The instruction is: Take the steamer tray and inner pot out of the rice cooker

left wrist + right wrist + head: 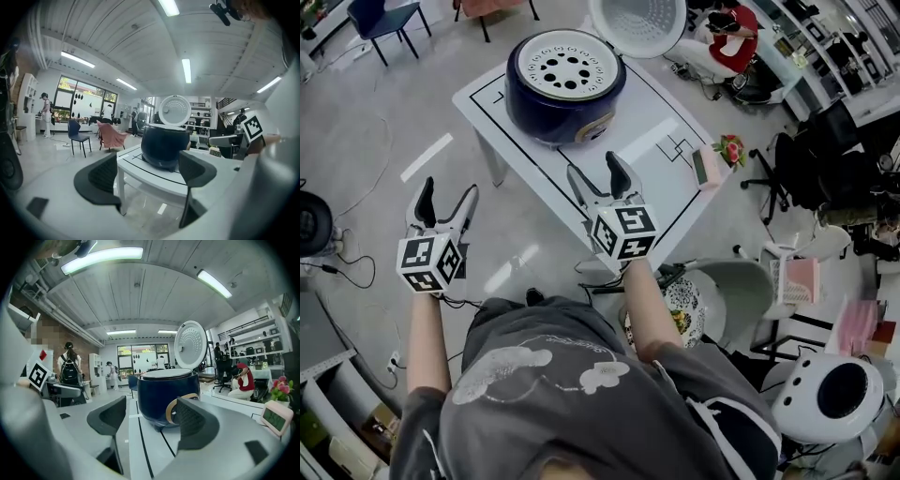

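Left tongs (448, 189) and right tongs (595, 166) gape before rice cooker (565, 84), clock (276, 417) beside.

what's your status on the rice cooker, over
Left gripper open, empty, off the table; right gripper open, empty, over its near edge. Rice cooker lid up, steamer tray inside. Nothing blocking.

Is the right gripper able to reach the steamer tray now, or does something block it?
Probably yes. The lid stands open, the steamer tray lies uncovered in the rice cooker, and nothing stands between it and the open, empty right gripper.
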